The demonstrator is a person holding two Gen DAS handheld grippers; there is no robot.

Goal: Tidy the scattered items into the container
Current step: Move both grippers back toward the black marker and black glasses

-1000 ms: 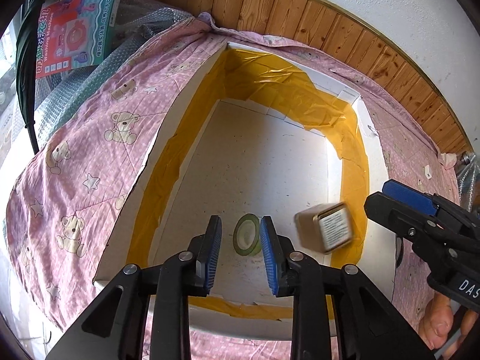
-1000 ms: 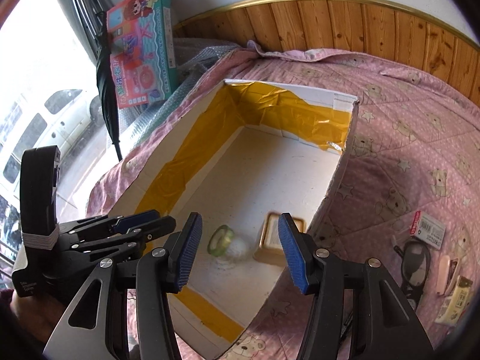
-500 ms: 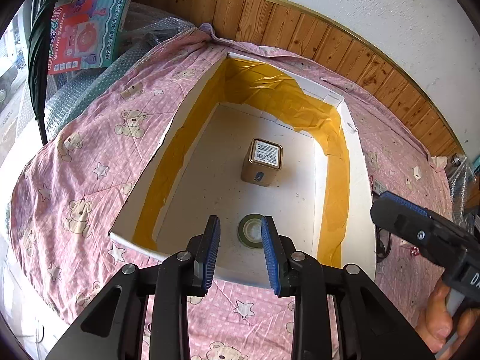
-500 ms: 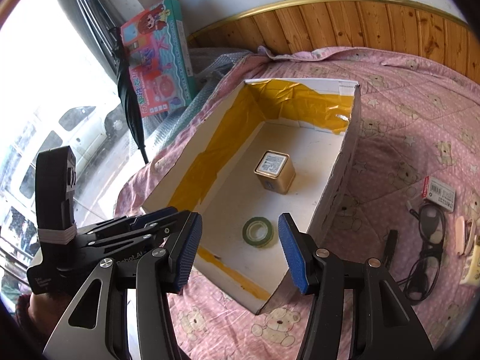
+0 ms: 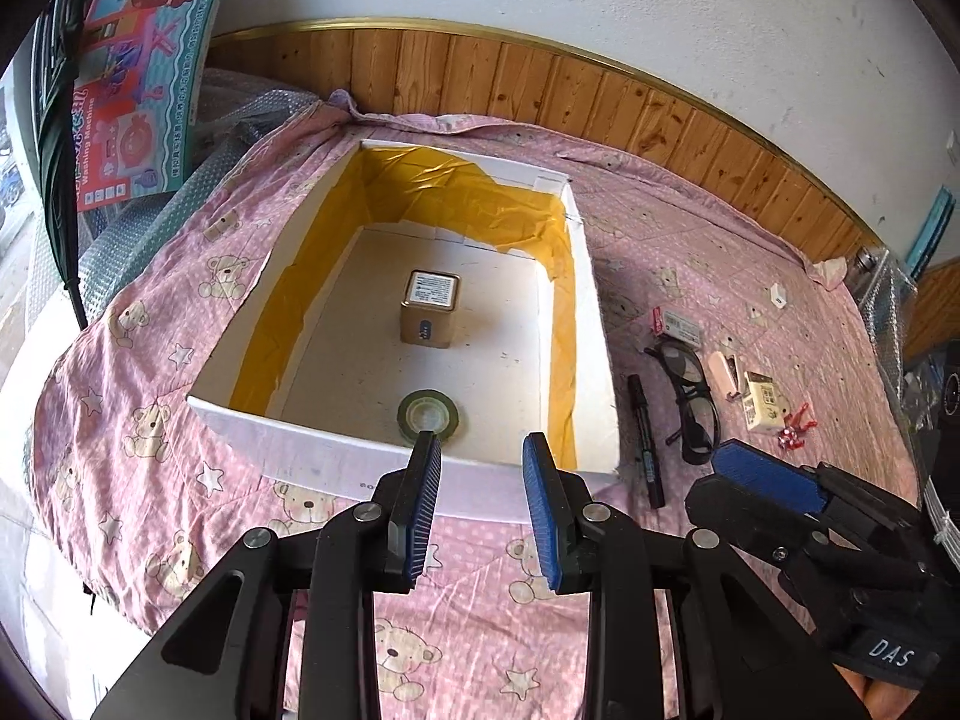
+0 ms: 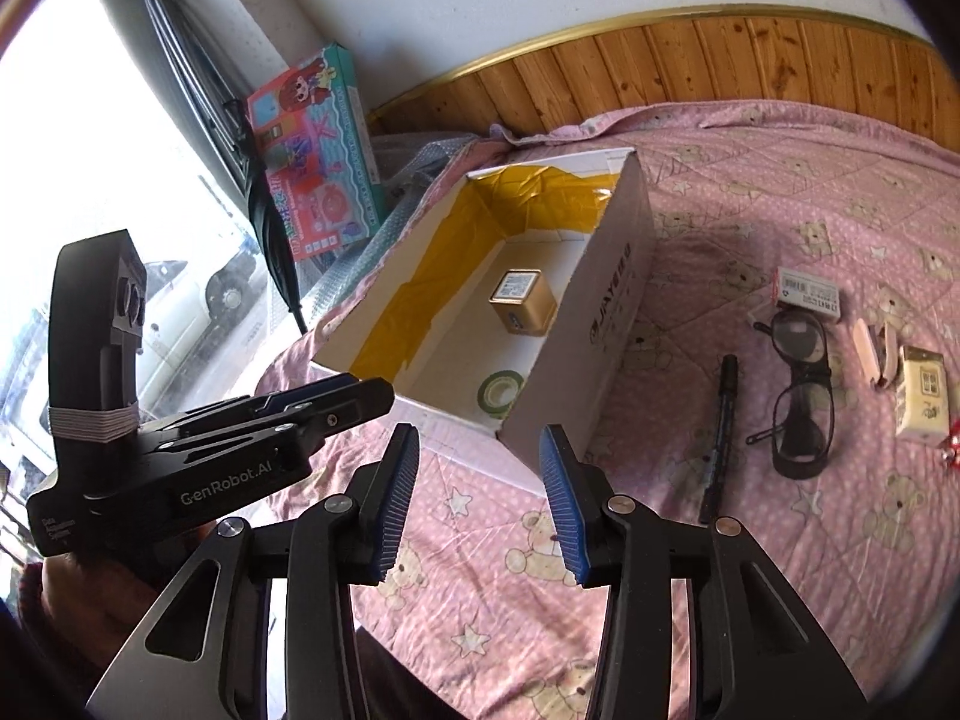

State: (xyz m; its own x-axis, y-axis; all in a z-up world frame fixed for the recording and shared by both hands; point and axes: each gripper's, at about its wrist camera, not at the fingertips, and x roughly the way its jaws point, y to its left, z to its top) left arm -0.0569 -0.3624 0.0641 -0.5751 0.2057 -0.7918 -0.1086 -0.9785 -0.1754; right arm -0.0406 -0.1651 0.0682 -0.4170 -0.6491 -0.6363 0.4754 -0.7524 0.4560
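Grippers, left (image 5: 482,492) and right (image 6: 480,501), hang released, empty; careless grabbing could crush the spectacles (image 6: 801,378) or nudge the marker (image 6: 720,438) away.

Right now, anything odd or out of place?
Nothing damaged or spilled. Tin and tape roll are in the box; pen, glasses and small packets lie loose on the bedspread. Both grippers are empty.

both hand-held grippers (image 5: 482,501) (image 6: 480,504) now back from the box (image 5: 420,462), gold tin (image 5: 429,315) at rest inside
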